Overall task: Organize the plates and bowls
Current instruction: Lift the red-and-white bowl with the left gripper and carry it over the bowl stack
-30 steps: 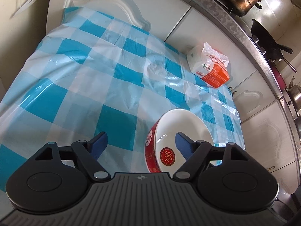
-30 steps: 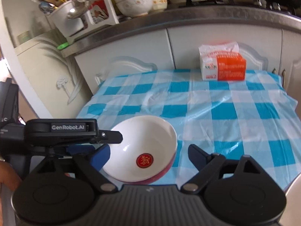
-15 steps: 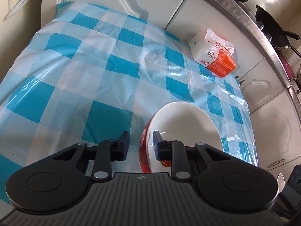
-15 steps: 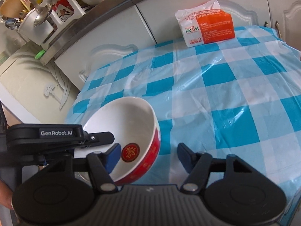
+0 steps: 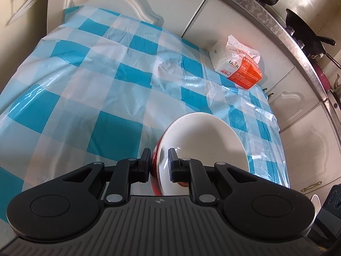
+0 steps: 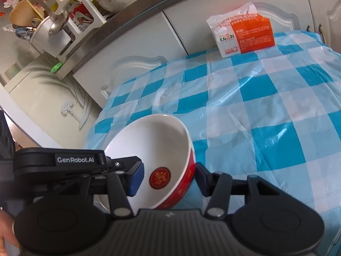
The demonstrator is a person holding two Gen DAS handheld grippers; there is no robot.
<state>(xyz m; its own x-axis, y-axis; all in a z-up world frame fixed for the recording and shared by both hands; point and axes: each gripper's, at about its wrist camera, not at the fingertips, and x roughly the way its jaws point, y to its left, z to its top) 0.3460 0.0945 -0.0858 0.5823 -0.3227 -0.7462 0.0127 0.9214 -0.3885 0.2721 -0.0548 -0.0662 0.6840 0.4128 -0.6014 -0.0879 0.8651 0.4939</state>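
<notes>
Left gripper (image 5: 158, 162) clamped on the rim of a tilted red-and-white bowl (image 5: 204, 140), right gripper (image 6: 168, 177) spread wide around it, blue checked tablecloth (image 5: 106, 85) beneath

Bowl (image 5: 204, 140) on tablecloth (image 5: 85, 98) near its front edge, tissue pack (image 5: 238, 68) far behind against cabinets (image 5: 213, 15).

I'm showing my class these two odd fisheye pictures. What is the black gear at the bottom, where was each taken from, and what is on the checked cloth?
Each picture comes from a camera on a hand-held claw; a person holds one per hand. The left claw pinches the rim of the red and white bowl, tilted above the blue checked tablecloth. The right claw is open, its fingers either side of the same bowl. A tissue pack lies at the cloth's far edge.
</notes>
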